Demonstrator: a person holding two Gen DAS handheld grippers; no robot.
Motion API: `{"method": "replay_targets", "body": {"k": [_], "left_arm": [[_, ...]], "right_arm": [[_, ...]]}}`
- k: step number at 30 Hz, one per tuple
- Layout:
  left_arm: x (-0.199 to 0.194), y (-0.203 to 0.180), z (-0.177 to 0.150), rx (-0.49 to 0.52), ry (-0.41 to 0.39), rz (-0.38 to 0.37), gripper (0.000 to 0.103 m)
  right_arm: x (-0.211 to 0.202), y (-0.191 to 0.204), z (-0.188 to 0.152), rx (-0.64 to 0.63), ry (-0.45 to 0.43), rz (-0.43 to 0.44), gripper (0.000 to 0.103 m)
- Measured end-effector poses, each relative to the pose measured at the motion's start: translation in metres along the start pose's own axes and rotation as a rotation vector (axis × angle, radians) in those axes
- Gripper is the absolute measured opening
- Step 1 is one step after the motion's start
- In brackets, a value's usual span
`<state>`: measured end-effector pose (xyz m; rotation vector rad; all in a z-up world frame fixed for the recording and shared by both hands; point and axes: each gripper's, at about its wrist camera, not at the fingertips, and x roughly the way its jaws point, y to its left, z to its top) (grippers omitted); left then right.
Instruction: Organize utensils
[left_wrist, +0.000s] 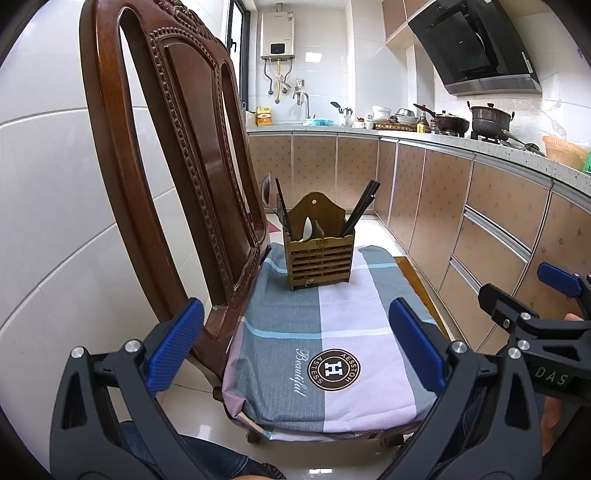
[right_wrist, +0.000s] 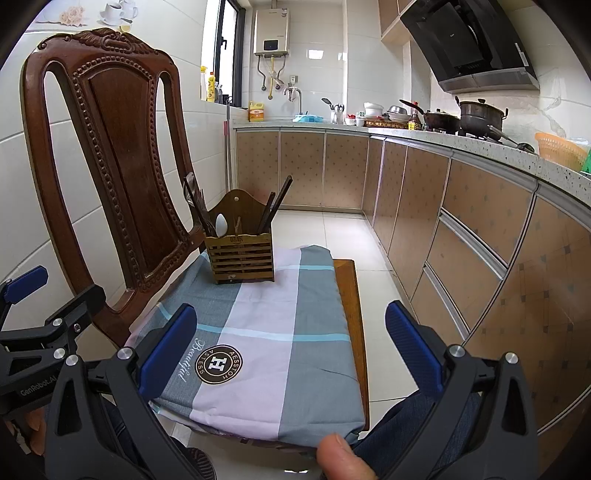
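Utensils (left_wrist: 295, 218) are standing in a wooden slatted holder (left_wrist: 319, 258) sitting at twelve o'clock on the chair's plaid cushion (left_wrist: 332, 325); left tongs (left_wrist: 295, 347) and right tongs (right_wrist: 291, 347) are hovering released, holding nothing, at six o'clock.

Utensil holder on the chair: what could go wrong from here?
The holder stands on a soft cushion, so a sideways pull could tip it. The chopsticks lean outward and splay, so an open gripper may catch several. The spoon sits low inside, hard to pinch.
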<state>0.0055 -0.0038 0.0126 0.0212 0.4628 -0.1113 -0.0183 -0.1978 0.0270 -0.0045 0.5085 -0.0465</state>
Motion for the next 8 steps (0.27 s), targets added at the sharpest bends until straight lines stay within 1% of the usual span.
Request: {"method": "replay_targets", "body": {"k": [8], "left_arm": [[0.0005, 0.0007, 0.0002, 0.004, 0.001, 0.005, 0.099]], "right_arm": [[0.0003, 0.0009, -0.0002, 0.001, 0.003, 0.000, 0.100]]}}
